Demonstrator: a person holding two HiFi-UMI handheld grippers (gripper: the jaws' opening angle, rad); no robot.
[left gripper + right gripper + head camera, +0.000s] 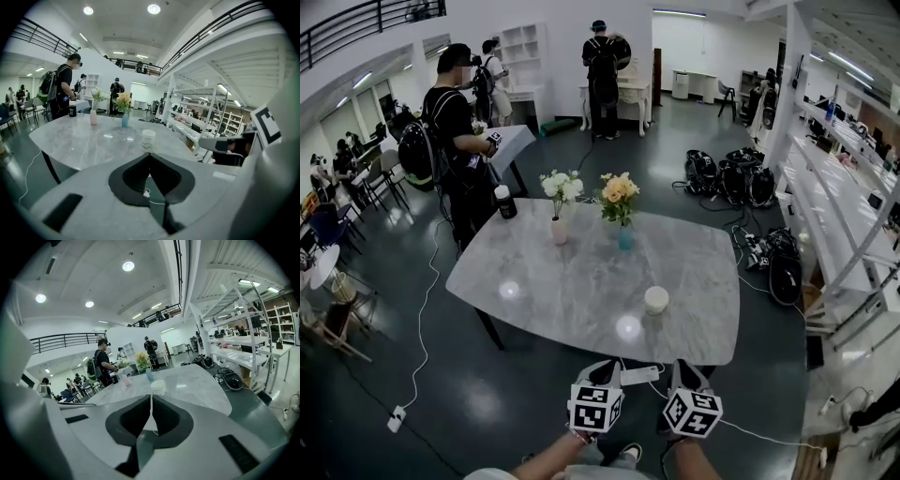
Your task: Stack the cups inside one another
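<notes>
one white cup (656,300) stands upright on the grey marble table (581,281), close to the near edge and toward the near right corner, with bare marble all round it. whether it is a single cup or several nested together i cannot tell.

two vases stand side by side in the middle of the table toward the far edge. the pink vase (560,231) holds white flowers, and the blue vase (624,238) to its right holds yellow and orange ones. a black bottle (504,202) with a white cap stands at the far left corner, and a person in black (455,141) with a backpack stands just beyond that corner.

both claws are held off the near edge, well apart from the cup. the left claw (150,153) has its jaws pressed together at the tips with nothing between them, and the cup shows just above them in the left gripper view. the right claw (151,397) is likewise closed and empty, pointing toward the cup in the right gripper view.
</notes>
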